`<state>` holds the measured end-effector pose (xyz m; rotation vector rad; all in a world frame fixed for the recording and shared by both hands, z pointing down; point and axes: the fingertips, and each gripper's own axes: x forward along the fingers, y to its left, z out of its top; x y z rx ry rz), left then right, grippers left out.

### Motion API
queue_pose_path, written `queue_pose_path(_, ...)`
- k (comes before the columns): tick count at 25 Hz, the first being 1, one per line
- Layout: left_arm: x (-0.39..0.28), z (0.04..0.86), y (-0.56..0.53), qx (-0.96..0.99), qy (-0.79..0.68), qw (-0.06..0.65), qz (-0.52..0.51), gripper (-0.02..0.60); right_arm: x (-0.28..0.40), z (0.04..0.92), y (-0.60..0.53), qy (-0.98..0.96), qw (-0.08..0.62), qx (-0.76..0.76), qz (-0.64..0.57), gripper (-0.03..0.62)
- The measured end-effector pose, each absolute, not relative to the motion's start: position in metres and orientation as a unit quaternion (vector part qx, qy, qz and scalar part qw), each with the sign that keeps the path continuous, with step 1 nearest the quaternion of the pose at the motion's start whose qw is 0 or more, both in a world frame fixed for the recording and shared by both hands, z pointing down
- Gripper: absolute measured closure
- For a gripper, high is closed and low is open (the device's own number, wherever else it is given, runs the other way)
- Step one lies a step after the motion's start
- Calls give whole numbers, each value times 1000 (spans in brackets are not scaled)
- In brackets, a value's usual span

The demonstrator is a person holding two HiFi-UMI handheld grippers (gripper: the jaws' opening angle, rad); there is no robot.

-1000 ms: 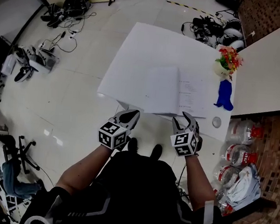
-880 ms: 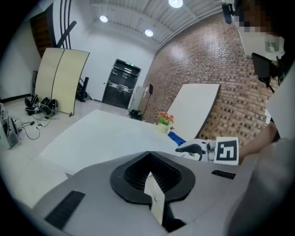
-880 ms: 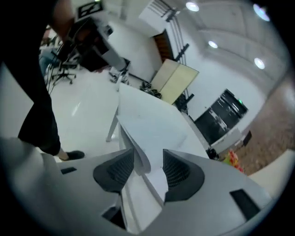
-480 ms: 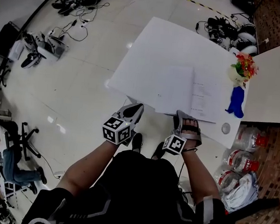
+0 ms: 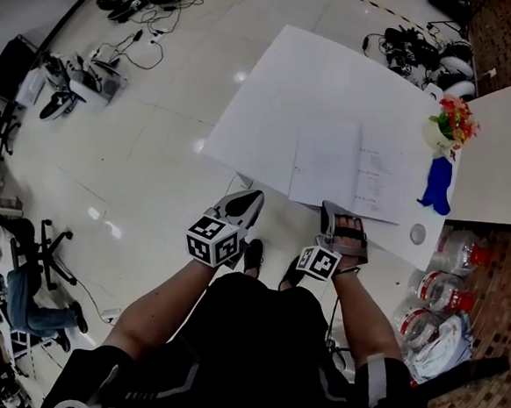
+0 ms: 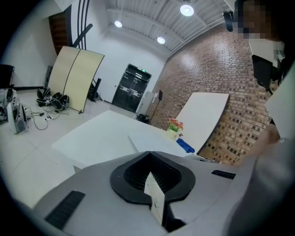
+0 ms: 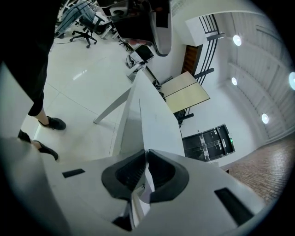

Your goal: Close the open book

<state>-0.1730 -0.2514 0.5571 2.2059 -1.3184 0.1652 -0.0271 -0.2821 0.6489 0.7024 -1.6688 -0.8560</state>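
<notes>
- Book (image 5: 350,171) lies open and flat, pages up, toward the front right of the white tabletop (image 5: 282,95).
- Your right tongs (image 5: 343,216), rolled on its side, has just been closing. Jaws are now nearly together w/ a thin white edge between them, apparently the book's near right-hand edge.
- Your left tongs (image 5: 249,198): jaws together, empty, hovering short of the tabletop, left of the book.
- Step in hand, by my read: lift the right half & fold it over the left. Keep the grip light, swing in an arc round the spine, and don't drag. Bring the left tongs in to pin the left page if it slides.
- Count: 1 book, 2 tongs, 1 flower pot (image 5: 453,124), 1 blue object (image 5: 437,183), 1 small round disc (image 5: 417,233).
</notes>
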Motion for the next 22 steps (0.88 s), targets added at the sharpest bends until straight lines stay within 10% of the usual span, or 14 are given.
queue_pose_path(10, -155, 546, -267, 844, -461, 268, 64, 586, 9, 583, -293, -792, 372, 470, -120, 591)
queue_pose_path(22, -98, 533, -280, 876, -403, 252, 83, 586, 143, 571, -296, -674, -100, 637, 361, 591)
